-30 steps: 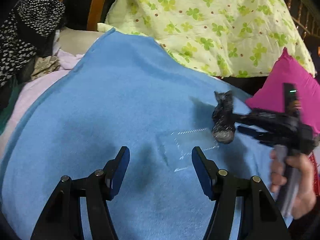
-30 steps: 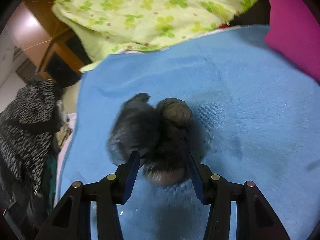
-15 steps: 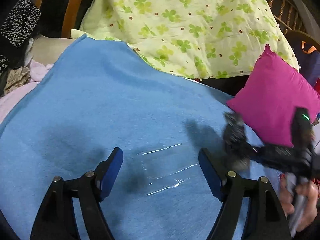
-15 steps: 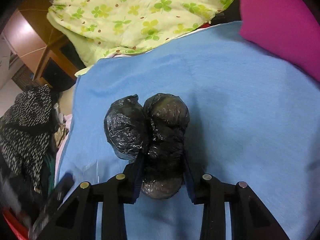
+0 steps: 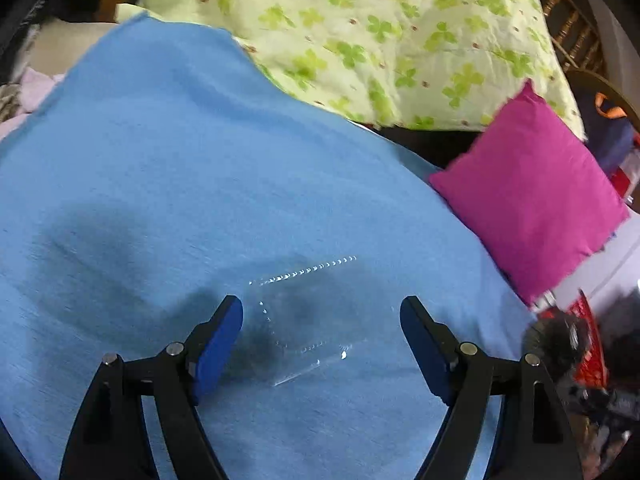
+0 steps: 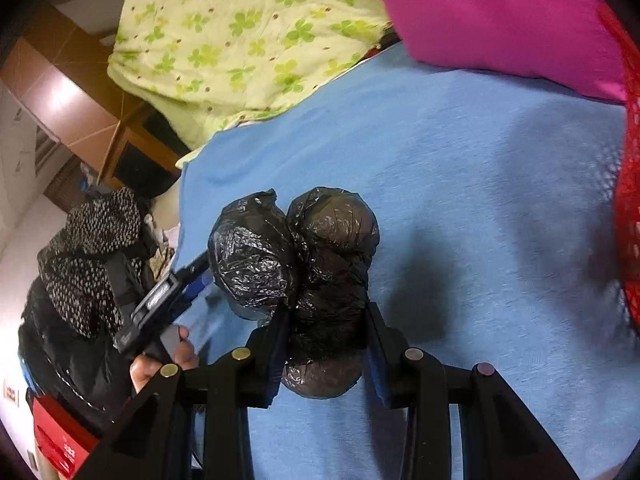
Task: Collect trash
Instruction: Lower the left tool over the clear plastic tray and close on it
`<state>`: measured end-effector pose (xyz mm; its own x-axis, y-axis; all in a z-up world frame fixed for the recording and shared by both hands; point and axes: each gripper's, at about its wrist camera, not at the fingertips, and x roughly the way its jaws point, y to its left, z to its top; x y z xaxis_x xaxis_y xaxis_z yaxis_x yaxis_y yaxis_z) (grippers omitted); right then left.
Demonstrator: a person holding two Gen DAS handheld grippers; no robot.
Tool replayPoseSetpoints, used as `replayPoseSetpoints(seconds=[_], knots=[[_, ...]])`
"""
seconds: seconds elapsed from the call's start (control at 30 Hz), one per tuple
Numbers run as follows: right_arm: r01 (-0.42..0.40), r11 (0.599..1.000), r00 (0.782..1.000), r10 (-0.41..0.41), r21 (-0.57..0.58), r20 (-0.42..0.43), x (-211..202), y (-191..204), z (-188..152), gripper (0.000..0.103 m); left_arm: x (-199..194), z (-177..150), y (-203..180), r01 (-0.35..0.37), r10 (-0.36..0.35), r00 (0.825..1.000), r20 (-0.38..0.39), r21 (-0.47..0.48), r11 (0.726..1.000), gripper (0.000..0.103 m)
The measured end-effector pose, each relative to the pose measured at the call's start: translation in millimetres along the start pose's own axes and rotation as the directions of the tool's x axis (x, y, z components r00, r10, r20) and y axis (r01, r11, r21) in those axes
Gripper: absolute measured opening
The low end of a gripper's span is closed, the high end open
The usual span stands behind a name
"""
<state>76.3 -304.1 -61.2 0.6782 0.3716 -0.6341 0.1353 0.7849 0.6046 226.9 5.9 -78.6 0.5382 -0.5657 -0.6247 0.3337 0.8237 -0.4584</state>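
Note:
A bundle of crumpled black plastic bags [image 6: 316, 248] hangs above the blue blanket [image 6: 460, 200], and my right gripper [image 6: 326, 312] is shut on it. The same bundle [image 5: 560, 340] shows blurred at the lower right of the left wrist view. A flat clear plastic wrapper [image 5: 316, 320] lies on the blanket [image 5: 180, 180] between the jaws of my left gripper [image 5: 320, 308]. Those jaws are opening, and the pads [image 5: 218, 340] stand clear of the wrapper. A hand [image 6: 160, 364] holds the left gripper [image 6: 198, 276] low at the blanket's left edge.
A red mesh basket [image 6: 628, 200] stands at the right edge, by the blanket's side [image 5: 588, 352]. A pink pillow [image 5: 528, 192] and a green clover quilt [image 5: 380, 40] lie behind. Dark spotted clothing [image 6: 92, 256] and a red box [image 6: 56, 436] sit to the left.
My right gripper shut on the black bags and carried them right, toward the red basket. My left gripper came forward and down over the clear wrapper, its jaws spreading wider.

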Motion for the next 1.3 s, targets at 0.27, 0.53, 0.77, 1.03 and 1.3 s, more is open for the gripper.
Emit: replayPoseSetpoints(seconds=[0.27,0.53,0.77,1.03,1.3], knots=[[0.083,0.996,0.994,-0.082,-0.021,0.074,-12.7,-4.3,6.3,0.038,-18.9,-31.4,-74.6,0.155,-0.128,0.983,-0.134,0.223,0.962,0.081],[0.078,0.997,0.994,-0.076,-0.025,0.075,-19.1,-7.9,7.1,0.038,-30.2,-27.5,-64.6,-0.120,0.124,0.992,0.001,0.264,0.957,0.081],[0.087,0.996,0.994,-0.086,-0.027,0.067,-12.6,-6.9,7.8,0.038,8.8,-22.1,-61.5,-0.167,0.181,0.983,-0.030,0.262,0.950,0.081],[0.093,0.994,0.994,-0.089,-0.054,0.070,-10.9,-3.2,8.4,0.038,25.1,-18.5,-56.5,-0.167,0.181,0.982,-0.046,0.214,0.963,0.055],[0.107,0.990,0.989,-0.097,-0.090,0.108,-19.6,-1.1,6.8,0.038,3.4,-20.6,-78.2,-0.181,0.185,0.983,0.004,0.229,0.956,0.054]])
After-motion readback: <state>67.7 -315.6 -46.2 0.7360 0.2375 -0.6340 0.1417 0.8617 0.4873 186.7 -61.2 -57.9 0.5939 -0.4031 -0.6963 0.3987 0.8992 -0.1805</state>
